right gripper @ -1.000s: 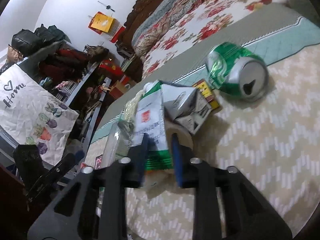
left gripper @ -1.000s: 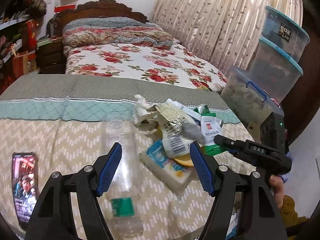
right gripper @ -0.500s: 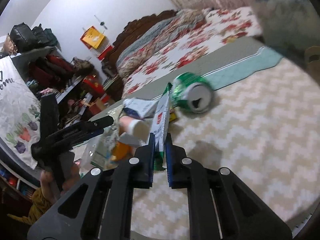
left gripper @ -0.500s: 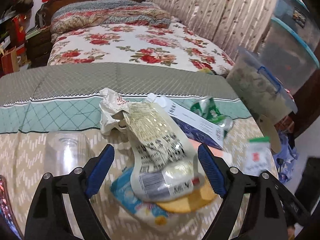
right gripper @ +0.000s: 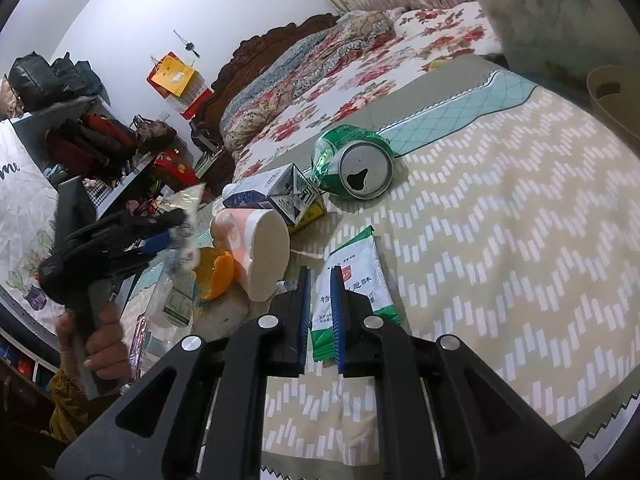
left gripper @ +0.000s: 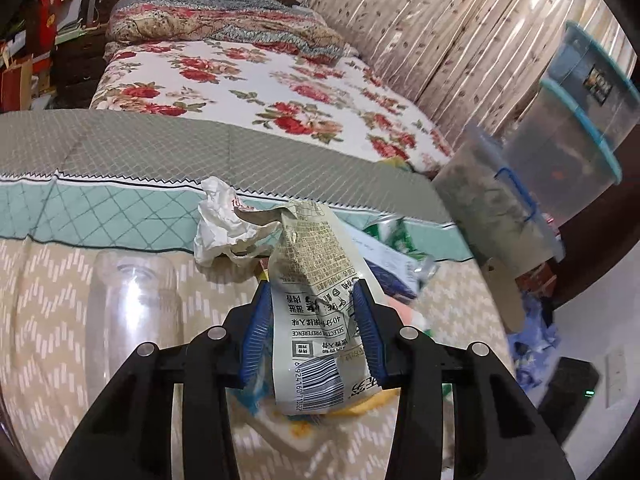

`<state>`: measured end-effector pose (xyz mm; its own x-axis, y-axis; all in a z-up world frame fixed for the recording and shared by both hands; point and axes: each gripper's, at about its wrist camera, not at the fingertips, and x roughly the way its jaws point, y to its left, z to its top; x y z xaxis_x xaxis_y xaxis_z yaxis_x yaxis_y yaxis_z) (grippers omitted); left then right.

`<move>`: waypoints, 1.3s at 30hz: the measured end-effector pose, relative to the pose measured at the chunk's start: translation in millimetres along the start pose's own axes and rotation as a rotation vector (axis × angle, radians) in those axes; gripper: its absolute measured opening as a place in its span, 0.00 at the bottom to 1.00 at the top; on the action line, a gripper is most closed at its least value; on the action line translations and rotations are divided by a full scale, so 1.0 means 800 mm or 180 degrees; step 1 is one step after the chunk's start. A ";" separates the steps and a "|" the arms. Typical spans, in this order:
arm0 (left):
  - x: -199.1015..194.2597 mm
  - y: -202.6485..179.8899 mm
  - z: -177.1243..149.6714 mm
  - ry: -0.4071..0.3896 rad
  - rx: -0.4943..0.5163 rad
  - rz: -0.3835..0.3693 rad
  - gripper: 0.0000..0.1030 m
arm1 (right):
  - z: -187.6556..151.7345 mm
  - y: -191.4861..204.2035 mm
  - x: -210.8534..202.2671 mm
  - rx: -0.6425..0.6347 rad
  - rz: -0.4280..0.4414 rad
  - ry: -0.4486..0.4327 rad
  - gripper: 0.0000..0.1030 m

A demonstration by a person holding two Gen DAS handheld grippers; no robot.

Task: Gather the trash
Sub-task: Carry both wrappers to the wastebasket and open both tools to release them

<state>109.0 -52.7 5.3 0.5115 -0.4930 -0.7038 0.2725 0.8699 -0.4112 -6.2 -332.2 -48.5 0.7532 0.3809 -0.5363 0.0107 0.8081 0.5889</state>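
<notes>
Your left gripper [left gripper: 312, 320] jaws are closing around the crumpled wrapper [left gripper: 316, 296]; your right gripper [right gripper: 320, 312] stays clenched on the green-white packet [right gripper: 354, 280]. Next, carry both to a trash container.

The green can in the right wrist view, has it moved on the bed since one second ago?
No. The green can lies in the same place, beside the teal band of the bed cover; only the camera has shifted.

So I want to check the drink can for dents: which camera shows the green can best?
The right wrist view: the green can lies on its side in the open, its opened top facing the camera. The left wrist view gives only a blurred green sliver behind the crumpled wrapper and a box.
</notes>
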 end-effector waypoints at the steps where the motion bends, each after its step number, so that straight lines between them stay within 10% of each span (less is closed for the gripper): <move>1: -0.008 0.000 0.000 -0.0042 -0.0003 -0.0021 0.38 | -0.001 -0.001 0.000 0.0005 -0.0018 0.0003 0.12; 5: -0.049 -0.004 -0.008 -0.0175 0.0061 -0.0147 0.39 | 0.001 -0.013 0.001 0.0111 -0.0113 -0.0001 0.16; 9: -0.073 -0.016 -0.025 -0.0183 0.0236 -0.0243 0.39 | -0.002 -0.015 0.003 0.0029 -0.0292 0.0013 0.82; 15: -0.080 -0.043 -0.047 -0.0091 0.0490 -0.0406 0.39 | -0.002 0.023 0.038 -0.0712 -0.0592 0.0263 0.79; 22: -0.058 -0.071 -0.064 0.0069 0.0669 -0.0428 0.39 | -0.012 0.025 0.055 -0.1012 -0.0713 0.0462 0.19; 39: 0.076 -0.211 -0.075 0.0709 0.1289 -0.0588 0.39 | 0.029 -0.119 -0.078 0.0155 -0.0691 -0.0464 0.08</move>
<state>45.0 -230.3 -2.9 0.2502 -0.5931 -0.7653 0.6594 0.6831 -0.3139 -39.1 -443.2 -57.1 0.8166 0.1293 -0.5625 0.2113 0.8400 0.4998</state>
